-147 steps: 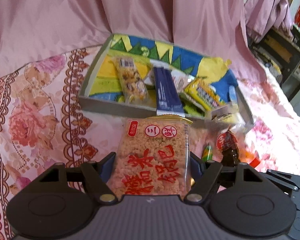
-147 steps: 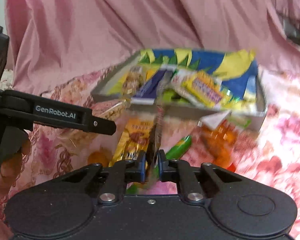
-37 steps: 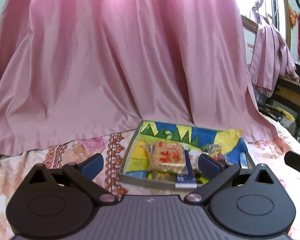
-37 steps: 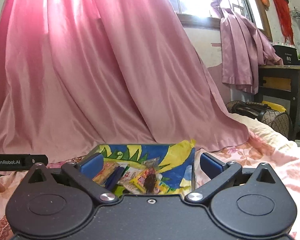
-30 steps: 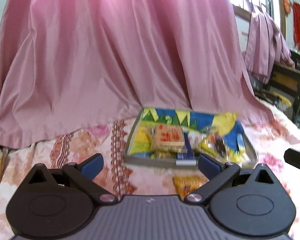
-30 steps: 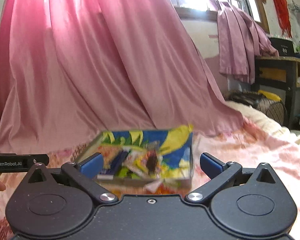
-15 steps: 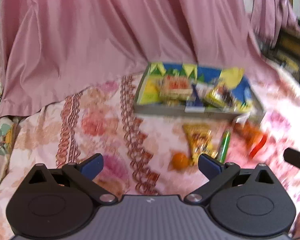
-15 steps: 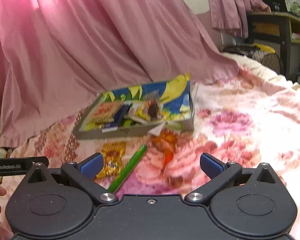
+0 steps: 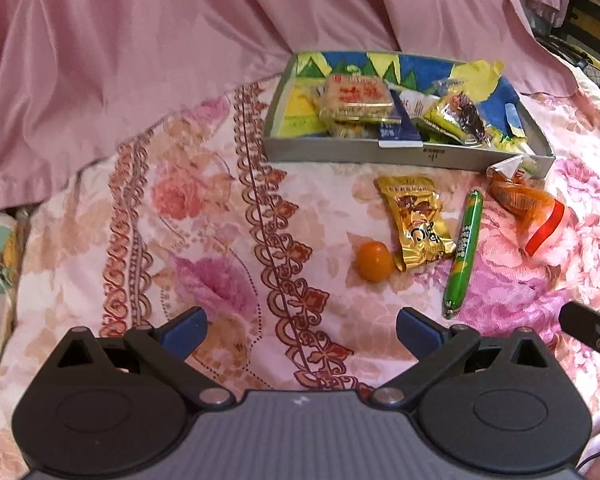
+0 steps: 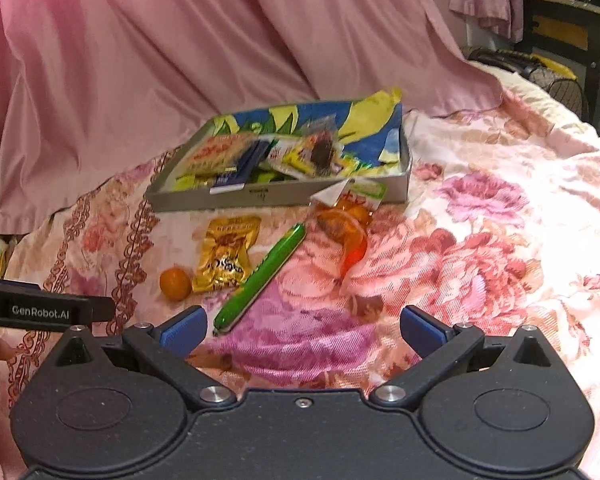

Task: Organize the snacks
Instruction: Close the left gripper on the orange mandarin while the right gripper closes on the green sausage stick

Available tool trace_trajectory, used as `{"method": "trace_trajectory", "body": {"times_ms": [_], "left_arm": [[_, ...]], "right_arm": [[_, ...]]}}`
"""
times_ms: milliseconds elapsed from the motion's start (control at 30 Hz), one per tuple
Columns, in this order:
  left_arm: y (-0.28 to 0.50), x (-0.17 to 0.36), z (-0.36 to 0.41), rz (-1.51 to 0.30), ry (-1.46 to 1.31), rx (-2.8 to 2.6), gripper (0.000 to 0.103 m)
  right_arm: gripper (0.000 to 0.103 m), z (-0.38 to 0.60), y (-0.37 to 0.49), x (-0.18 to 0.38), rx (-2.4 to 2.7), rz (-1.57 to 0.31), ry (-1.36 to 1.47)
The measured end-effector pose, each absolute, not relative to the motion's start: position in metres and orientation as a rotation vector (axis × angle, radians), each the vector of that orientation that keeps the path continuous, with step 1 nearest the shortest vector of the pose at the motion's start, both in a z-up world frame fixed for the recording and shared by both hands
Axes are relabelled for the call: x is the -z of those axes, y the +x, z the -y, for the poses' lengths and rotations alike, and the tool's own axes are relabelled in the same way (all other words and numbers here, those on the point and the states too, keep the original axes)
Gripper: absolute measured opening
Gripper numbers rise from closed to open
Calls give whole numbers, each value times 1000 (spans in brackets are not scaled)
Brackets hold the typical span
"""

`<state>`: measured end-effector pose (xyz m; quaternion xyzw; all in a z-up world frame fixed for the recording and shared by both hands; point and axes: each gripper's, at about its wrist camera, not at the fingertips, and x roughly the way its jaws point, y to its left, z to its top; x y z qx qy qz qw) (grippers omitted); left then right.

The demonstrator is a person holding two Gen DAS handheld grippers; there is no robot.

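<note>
Outside tray (image 9: 340,155), sausage (image 9: 462,248) (perhaps), orange (image 9: 374,261)

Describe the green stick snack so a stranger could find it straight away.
Start at the grey tray of snacks on the floral bedspread. Four snacks lie loose in front of it: the green sausage stick is between the gold packet and the orange wrapper. It alone is long, thin and bright green.

Soft, even pink-tinted light with only faint shadows under the snacks, strong fisheye bending and dark corners at the edges of both views, and a slight blur softening the right wrist picture
</note>
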<state>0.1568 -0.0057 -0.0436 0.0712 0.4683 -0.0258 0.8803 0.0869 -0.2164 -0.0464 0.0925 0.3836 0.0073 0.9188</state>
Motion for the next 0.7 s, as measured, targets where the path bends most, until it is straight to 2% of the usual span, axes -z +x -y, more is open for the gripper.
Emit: {"method": "trace_trajectory", "body": {"times_ms": [200,367,700], "left_arm": [[178,48,-1,-1021,148,116,103],[198,58,-19,-1087,43,143,103],[224,70,-1,-1062,129,201,103]], "right_arm": [[102,215,100,51,-30,-834,167],[102,215,117,53,-25,-863,146],[102,188,146,78,-62,-875,69]]}}
